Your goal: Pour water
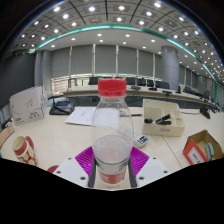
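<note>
A clear plastic water bottle (112, 125) with a red cap (112, 88) stands upright between my gripper's fingers. My gripper (112, 168) is shut on the bottle, with both magenta pads (84, 158) pressed against its lower body. The bottle's base sits low between the fingers, and I cannot tell whether it rests on the table (70, 135). A red patterned cup (24, 150) stands on the table to the left of the fingers.
A shallow white box (164, 118) lies beyond the bottle to the right, with an orange carton (202, 146) nearer on that side. Papers (84, 116) lie behind the bottle, a white bag (28, 104) at the far left. Desks and chairs fill the room behind.
</note>
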{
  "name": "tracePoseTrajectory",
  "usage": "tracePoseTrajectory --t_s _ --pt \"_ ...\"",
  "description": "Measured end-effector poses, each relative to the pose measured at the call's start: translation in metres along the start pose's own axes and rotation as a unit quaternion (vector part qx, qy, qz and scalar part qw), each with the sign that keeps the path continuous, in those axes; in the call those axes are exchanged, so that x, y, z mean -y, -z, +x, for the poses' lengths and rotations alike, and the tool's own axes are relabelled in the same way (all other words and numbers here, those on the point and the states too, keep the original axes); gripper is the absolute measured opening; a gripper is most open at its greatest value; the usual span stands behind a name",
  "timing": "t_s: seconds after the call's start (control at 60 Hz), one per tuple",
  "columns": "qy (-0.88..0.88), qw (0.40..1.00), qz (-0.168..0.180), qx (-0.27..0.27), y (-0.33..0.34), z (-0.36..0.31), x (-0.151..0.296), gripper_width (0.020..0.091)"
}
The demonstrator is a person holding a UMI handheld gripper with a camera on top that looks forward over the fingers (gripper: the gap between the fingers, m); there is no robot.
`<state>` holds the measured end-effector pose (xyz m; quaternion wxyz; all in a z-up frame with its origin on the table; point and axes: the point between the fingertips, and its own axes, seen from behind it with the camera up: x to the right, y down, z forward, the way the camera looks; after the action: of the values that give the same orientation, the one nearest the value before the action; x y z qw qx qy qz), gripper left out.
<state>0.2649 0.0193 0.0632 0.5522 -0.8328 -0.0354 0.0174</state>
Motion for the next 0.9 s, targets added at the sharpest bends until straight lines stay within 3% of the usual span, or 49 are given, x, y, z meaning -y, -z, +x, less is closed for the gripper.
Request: tracePoseTrajectory --t_s 0.083,0.25,0.467,0.667,0.9 --pt "0.008 1.0 0.004 -0.016 0.002 0.003 0.002 0.0408" --pt "0.069 0.996 0.011 -0.053 0.009 0.006 0.022 0.0404" --pt "0.252 0.958 0.026 -0.131 0.034 -0.009 0.081 0.0405" --pt "0.502 0.842 0.037 -0.192 0.054 -0.057 0.125 0.0405" --pt "0.697 0.679 0.016 -0.231 0.059 -0.101 0.117 0.0404"
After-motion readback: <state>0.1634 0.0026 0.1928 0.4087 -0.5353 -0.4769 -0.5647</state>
